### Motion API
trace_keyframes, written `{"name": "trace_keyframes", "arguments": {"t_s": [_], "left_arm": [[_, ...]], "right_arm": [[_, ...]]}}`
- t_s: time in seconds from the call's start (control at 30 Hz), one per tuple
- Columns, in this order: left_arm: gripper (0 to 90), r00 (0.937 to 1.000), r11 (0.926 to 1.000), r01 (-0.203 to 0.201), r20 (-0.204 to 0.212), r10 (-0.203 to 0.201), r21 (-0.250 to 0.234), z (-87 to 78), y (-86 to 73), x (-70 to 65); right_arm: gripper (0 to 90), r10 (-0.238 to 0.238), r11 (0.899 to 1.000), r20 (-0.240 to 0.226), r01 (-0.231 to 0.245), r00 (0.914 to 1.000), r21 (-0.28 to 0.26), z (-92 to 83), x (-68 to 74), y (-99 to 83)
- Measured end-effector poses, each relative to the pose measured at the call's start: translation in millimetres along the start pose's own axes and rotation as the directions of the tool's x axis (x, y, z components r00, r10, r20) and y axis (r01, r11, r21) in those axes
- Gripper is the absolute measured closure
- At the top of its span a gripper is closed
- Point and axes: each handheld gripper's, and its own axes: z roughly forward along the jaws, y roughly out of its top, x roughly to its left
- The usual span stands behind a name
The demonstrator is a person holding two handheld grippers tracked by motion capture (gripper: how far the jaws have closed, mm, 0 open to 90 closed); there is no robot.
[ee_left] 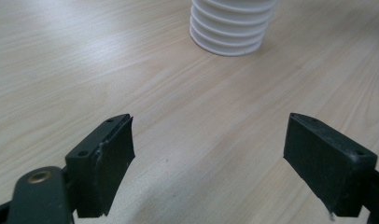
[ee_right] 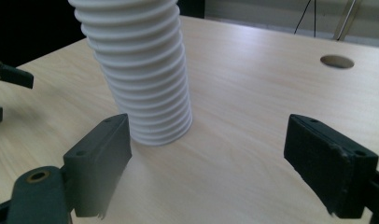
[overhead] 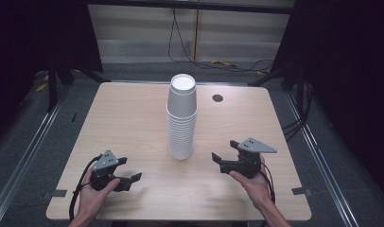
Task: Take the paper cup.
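- One tabletop [overhead: 133,118], pale wood, carries everything; a round cable port [overhead: 217,98] sits toward 1 o'clock from the centre.
- One stack of white paper cups [overhead: 182,118], nested upside down, stands upright at the tabletop centre, between both grippers and touching neither.
- Handling, as judged: the stack is light, thin-walled and easily crushed or tipped. Take hold of the top cup on its side wall, with light pressure; steady the lower ribs if cups stick together.
- Left gripper [overhead: 128,176], at 7 o'clock from the stack, rests released with nothing between its jaws.
- Right gripper [overhead: 224,152], at 4 o'clock, is likewise released and empty.
- View differences: the high view shows the stack's closed top; the right gripper view shows the ribbed rims [ee_right: 145,88] close up; the left gripper view shows the stack's foot [ee_left: 229,32].
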Motion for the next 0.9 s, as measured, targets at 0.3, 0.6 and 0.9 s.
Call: {"name": "trace_keyframes", "arguments": {"t_s": [0.3,0.6,0.9], "left_arm": [[16.1,0.9999,0.9999,0.002,0.014,-0.002,0.011,3.9,0.5,0.3],[16.1,0.9993,0.9998,0.013,0.035,-0.013,0.018,4.7,0.5,0.6],[16.6,0.9984,0.9996,0.019,0.052,-0.020,0.021,5.4,0.6,0.8]], "right_arm": [[14.6,-0.002,1.000,-0.019,0.001,0.9998,-0.031,-0.3,2.9,22.4],[13.8,-0.011,0.998,-0.093,0.005,0.9956,-0.065,7.1,12.3,50.5],[13.9,-0.034,0.998,-0.134,0.025,0.9904,-0.064,13.2,16.4,72.4]]}}
